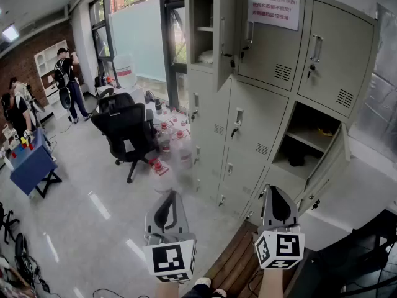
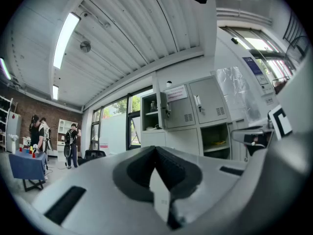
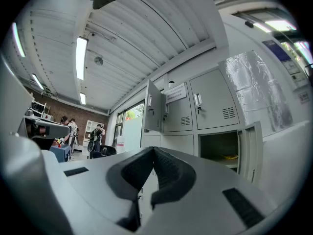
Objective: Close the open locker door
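A grey bank of lockers (image 1: 267, 85) fills the upper right of the head view. Its top-left door (image 1: 223, 30) hangs open, showing a shelf inside. Lower right, a second door (image 1: 325, 166) also stands open beside a dark compartment (image 1: 304, 138) with something yellow in it. Both grippers hang low in front of the lockers, well short of either door. My left gripper (image 1: 170, 196) is shut and empty. My right gripper (image 1: 276, 191) is shut and empty too. The right gripper view shows both open doors, upper (image 3: 152, 112) and lower (image 3: 252, 148).
A black office chair (image 1: 127, 132) and several water bottles (image 1: 167, 141) stand on the floor left of the lockers. A wooden bench (image 1: 239, 266) lies under my grippers. A blue table (image 1: 28, 163) and people (image 1: 65, 79) are far left. A dark object (image 1: 360, 247) sits at the lower right.
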Demonstrator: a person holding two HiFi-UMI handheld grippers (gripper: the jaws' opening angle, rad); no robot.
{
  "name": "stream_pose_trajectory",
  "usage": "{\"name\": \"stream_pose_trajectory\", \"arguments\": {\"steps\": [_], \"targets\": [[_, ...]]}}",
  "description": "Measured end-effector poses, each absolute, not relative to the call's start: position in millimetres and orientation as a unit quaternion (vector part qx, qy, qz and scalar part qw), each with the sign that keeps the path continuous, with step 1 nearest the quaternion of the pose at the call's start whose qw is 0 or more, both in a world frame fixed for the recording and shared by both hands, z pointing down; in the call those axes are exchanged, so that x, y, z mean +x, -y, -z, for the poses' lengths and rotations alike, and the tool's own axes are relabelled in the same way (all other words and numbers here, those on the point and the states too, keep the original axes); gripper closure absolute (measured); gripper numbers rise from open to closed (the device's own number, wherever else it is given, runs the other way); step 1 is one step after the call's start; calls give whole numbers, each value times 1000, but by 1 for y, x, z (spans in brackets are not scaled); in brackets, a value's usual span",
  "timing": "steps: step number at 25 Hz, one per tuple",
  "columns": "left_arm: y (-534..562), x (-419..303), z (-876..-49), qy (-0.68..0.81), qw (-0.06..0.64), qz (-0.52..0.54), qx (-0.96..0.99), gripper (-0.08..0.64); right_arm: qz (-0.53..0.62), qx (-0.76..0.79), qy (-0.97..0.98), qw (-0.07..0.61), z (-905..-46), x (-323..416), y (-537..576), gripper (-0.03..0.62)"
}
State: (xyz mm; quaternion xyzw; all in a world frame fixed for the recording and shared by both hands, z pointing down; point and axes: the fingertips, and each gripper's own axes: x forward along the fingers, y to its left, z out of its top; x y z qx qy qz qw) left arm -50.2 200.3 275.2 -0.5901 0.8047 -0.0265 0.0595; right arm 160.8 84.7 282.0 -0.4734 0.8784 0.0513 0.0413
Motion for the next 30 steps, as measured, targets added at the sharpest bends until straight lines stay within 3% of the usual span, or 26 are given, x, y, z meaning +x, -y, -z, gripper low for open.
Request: {"name": "stream_pose_trajectory", "arguments": {"steps": [23,24,25,26,30], "targets": [[-190,-54,-279,-796,56,22,-603,558,-19,-495,-867,60,-285,171,-77,567],[-187,-53,-280,-794,56,22,-606,558,-20,-491,-869,58,-285,171,-77,522],[-184,-51,-281,-791,54,22,-609,558,-20,-487,-871,55,-286,172,-77,401],[-181,-49,-282,-787,53,22,-615,558,-21,-487,-872,53,-287,174,-76,371],[-163,-36,-287,-764,48,22,-643,558,-30,-520,-853,42,-290,194,-74,370]]}}
